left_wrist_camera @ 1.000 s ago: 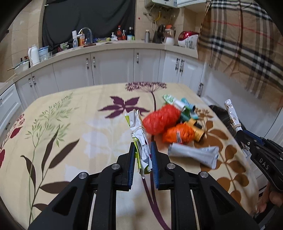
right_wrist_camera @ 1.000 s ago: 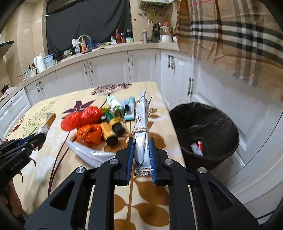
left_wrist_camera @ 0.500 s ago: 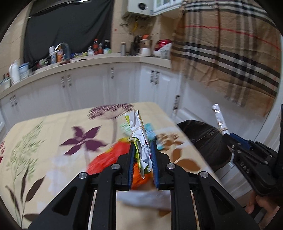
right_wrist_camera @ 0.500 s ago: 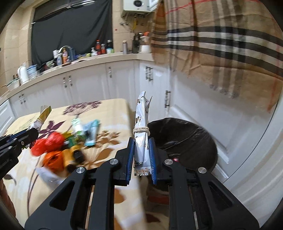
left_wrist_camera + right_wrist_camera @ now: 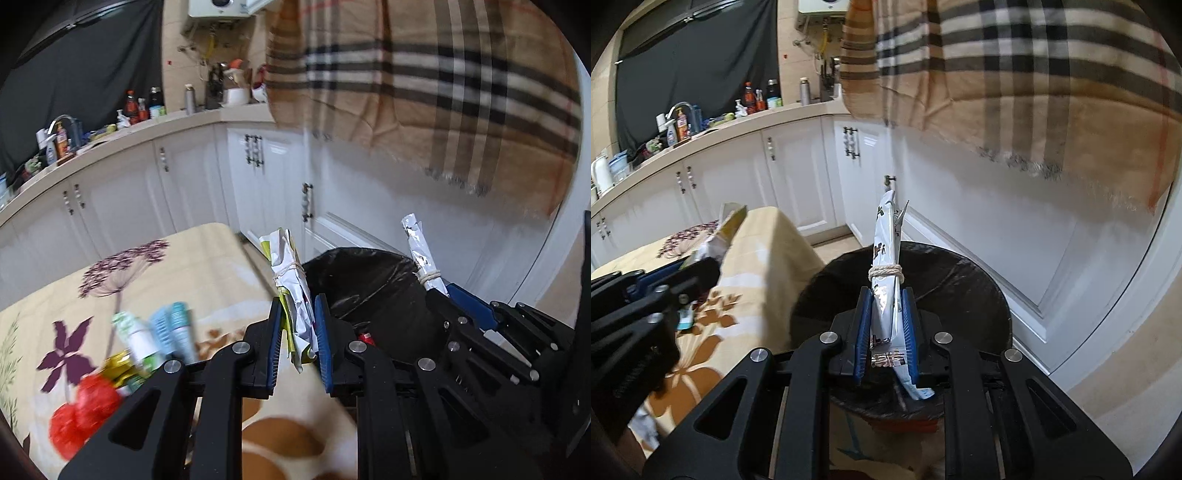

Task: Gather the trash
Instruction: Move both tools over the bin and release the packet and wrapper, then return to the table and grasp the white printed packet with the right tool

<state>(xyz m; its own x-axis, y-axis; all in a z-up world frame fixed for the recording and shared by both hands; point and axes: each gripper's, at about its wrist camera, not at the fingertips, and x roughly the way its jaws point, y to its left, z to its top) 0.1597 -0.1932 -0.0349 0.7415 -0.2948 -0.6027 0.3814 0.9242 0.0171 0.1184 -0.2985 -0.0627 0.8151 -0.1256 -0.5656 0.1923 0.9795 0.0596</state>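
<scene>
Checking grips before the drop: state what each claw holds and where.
Left claw: green-and-white wrapper bundle, clamped at its lower end. Right claw: silver wrapper bundle, clamped below its string tie.

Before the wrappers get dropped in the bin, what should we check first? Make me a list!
1. Left hand-held gripper clamps the crumpled white-and-green wrapper bundle tied with string: ok.
2. Right hand-held gripper clamps the silver foil wrapper tied with string: ok.
3. Foil wrapper over the round black-lined trash bin: ok.
4. Green bundle over the bin: cannot tell, it looks near the rim.
5. Bin has room: ok.
</scene>
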